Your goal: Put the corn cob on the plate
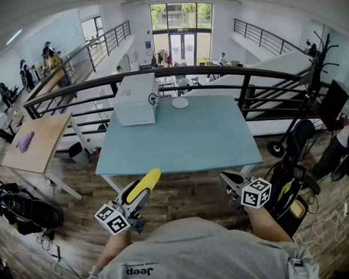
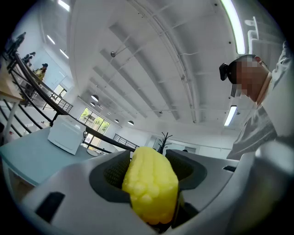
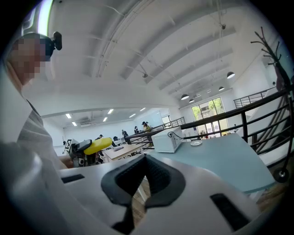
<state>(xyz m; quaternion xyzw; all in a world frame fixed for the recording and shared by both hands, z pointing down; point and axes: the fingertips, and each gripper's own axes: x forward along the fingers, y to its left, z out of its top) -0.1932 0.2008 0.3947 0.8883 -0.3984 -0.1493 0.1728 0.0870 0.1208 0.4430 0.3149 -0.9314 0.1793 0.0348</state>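
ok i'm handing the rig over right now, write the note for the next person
Left hand-held gripper: shut on the corn cob, which sticks out forward past the jaws.
Right hand-held gripper: jaws together, nothing in them.
Plate: on the far side of the blue table, beside the white box; looks empty.
Done: the cob is in hand, held at the table's near edge.
Left: carry it across to the plate, set it down, release.
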